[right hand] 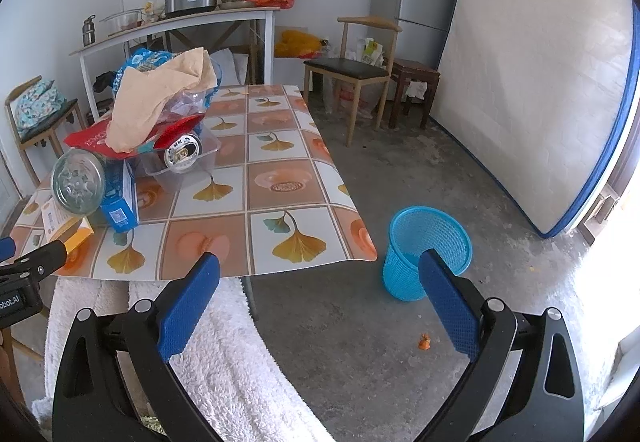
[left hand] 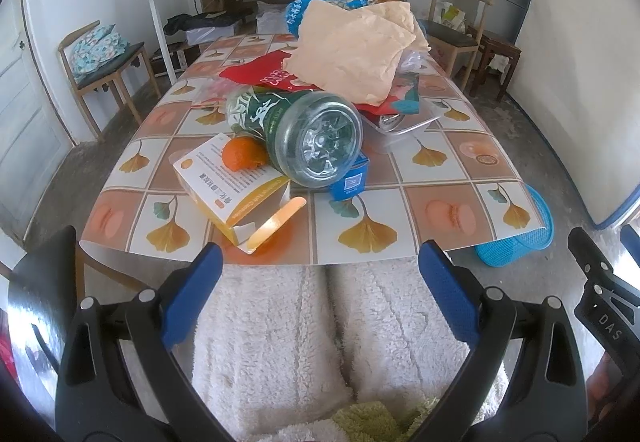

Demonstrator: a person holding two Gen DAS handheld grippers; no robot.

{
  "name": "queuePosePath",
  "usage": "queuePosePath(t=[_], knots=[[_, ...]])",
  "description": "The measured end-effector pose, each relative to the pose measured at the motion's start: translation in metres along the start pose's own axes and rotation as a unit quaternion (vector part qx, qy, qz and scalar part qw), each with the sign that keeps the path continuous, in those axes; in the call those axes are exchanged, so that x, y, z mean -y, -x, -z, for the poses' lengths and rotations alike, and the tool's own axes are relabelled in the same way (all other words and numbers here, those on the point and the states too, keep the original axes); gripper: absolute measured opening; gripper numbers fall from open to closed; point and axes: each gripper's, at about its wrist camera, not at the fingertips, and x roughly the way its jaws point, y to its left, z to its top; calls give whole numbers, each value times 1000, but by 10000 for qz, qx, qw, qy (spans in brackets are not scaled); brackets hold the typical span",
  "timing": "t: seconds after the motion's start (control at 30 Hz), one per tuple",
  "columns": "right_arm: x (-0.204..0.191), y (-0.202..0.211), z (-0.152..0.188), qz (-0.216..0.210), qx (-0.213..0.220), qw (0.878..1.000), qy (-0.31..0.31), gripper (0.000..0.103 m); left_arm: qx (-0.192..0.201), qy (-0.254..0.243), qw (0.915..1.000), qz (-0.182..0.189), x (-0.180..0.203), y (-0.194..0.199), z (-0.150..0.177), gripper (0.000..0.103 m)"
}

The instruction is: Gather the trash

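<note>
From my left wrist camera, my left gripper (left hand: 320, 274) hangs over my lap with its blue fingers spread wide and nothing between them, just short of the near edge of the table (left hand: 440, 210). Ahead lies a heap of trash: a green plastic bottle (left hand: 304, 134) on its side with its base toward me, an orange peel (left hand: 242, 154) beside it, an open yellow-and-white carton (left hand: 228, 194), a small blue box (left hand: 352, 178), a red wrapper (left hand: 264, 72), crumpled tan paper (left hand: 352, 50) and a clear plastic tray (left hand: 412, 122). Only a sliver of the blue mesh bin (left hand: 520, 242) shows past the table's right corner. From my right wrist camera, my right gripper (right hand: 320, 282) is likewise wide open and empty, held off the table's corner. This view shows the bin (right hand: 424, 246) whole, upright on the concrete floor just beside the table, and an orange scrap (right hand: 424, 342) lying near it. The pile sits far left, and a can's end (right hand: 182, 152) shows inside the tray.
</note>
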Motion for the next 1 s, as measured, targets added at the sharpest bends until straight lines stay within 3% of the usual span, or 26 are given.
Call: queuePosePath(t=[1.0], knots=[[-3,1,-4,-8,67,10000,22,97,19,48,10000,-54,-6,-2,-2,94]])
